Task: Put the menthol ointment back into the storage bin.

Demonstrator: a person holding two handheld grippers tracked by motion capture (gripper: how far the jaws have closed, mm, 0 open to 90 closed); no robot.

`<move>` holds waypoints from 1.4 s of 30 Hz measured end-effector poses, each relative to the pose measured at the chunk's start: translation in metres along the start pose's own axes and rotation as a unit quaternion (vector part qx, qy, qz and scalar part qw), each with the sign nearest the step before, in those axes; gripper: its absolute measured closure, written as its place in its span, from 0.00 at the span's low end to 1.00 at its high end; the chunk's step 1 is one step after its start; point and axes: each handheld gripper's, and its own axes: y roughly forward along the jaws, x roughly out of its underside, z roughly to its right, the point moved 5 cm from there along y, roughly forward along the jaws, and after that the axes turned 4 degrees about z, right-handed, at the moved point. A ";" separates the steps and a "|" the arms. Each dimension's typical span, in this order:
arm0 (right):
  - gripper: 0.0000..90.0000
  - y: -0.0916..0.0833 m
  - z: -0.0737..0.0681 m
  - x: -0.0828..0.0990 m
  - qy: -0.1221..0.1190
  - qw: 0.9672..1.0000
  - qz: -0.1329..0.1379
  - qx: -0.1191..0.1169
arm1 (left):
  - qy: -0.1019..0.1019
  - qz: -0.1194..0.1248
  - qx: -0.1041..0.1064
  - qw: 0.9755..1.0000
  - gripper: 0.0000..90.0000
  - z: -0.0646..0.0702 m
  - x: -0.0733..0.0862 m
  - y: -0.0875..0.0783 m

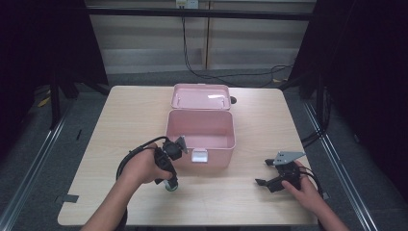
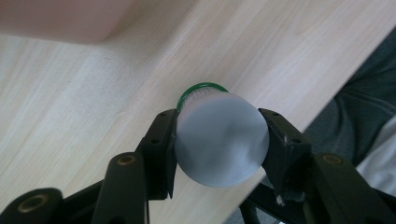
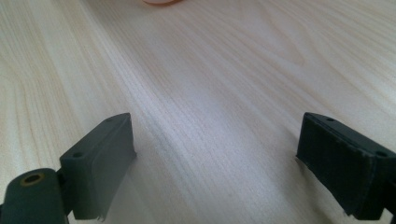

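A small whitish bottle (image 2: pixel 219 144) with a green ring at its far end sits between the jaws of my left gripper (image 2: pixel 218 116), whose pads press on both its sides. From above, the left gripper (image 1: pixel 169 182) points down at the table in front of the pink box (image 1: pixel 211 156), with the bottle (image 1: pixel 171 186) standing under it. The box is open, its lid (image 1: pixel 200 96) laid back, and its inside looks bare. My right gripper (image 1: pixel 263 172) rests low at the table's front right, open. Between its jaws (image 3: pixel 217 140) there is just bare wood.
The wooden table (image 1: pixel 130 115) has its front edge close behind the left gripper, with the person's dark clothing (image 2: pixel 369 112) beyond it. A white latch (image 1: pixel 199 156) hangs on the box's front wall. Black cables (image 1: pixel 211 74) run on the floor behind.
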 end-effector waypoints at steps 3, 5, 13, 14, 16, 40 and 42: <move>0.12 0.000 0.000 0.000 0.000 1.000 0.000 0.000 | -0.007 0.006 -0.001 1.000 0.56 0.001 -0.002 -0.014; 0.12 0.000 0.000 0.000 0.000 1.000 0.000 0.000 | -0.012 0.009 -0.001 1.000 0.56 0.001 -0.005 -0.031; 0.12 0.000 0.000 0.000 0.001 1.000 -0.001 0.000 | -0.021 0.015 -0.003 1.000 0.56 0.002 -0.016 -0.067; 0.12 0.000 0.000 0.000 0.001 1.000 -0.001 0.000 | -0.021 0.015 -0.004 1.000 0.56 0.002 -0.018 -0.070; 0.12 0.000 0.000 0.000 0.001 1.000 -0.001 0.000 | -0.019 0.015 -0.003 1.000 0.56 0.002 -0.020 -0.073; 0.12 -0.001 0.000 0.000 0.001 1.000 -0.001 0.000 | -0.038 0.039 -0.011 0.998 0.56 -0.007 -0.074 -0.105; 0.12 -0.001 0.000 0.000 0.001 1.000 -0.001 0.000 | -0.043 0.047 -0.013 0.998 0.56 -0.009 -0.080 -0.108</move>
